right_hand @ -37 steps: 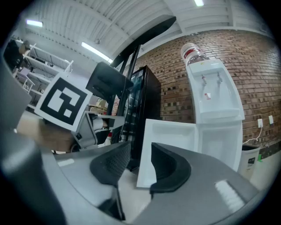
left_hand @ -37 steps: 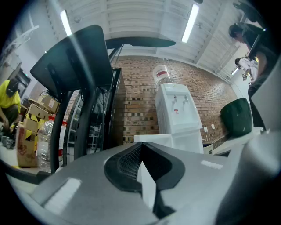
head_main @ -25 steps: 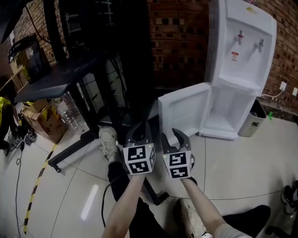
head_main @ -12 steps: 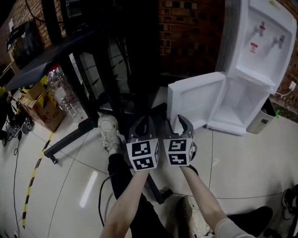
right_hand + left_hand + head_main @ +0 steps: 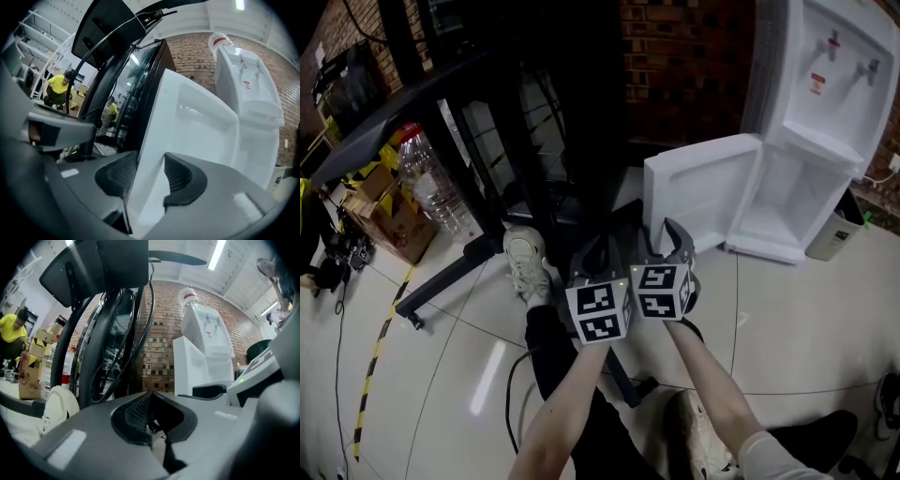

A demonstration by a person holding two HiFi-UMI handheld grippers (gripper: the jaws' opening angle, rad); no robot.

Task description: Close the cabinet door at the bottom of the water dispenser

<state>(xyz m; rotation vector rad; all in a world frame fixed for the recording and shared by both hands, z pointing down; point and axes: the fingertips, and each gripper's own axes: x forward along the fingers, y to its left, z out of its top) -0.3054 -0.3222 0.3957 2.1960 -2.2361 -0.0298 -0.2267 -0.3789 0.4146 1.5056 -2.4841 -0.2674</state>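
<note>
The cabinet door (image 5: 703,192) stands wide open at the foot of the white water dispenser (image 5: 825,84), swung out leftward. My right tongs (image 5: 150,161) are spread wide with the door's free edge in the gap, not gripped, and my left tongs (image 5: 151,397) are clenched empty beside them. A black stand (image 5: 534,159) and a white shoe (image 5: 525,262) sit just left of the door.

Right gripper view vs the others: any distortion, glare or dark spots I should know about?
Right gripper view: strong fisheye bend, dark corners, white cabinet door nearly featureless. Left gripper view: ceiling light blown out, same curved edges. Head view: black stand lost in shadow, a glare streak on the floor.
</note>
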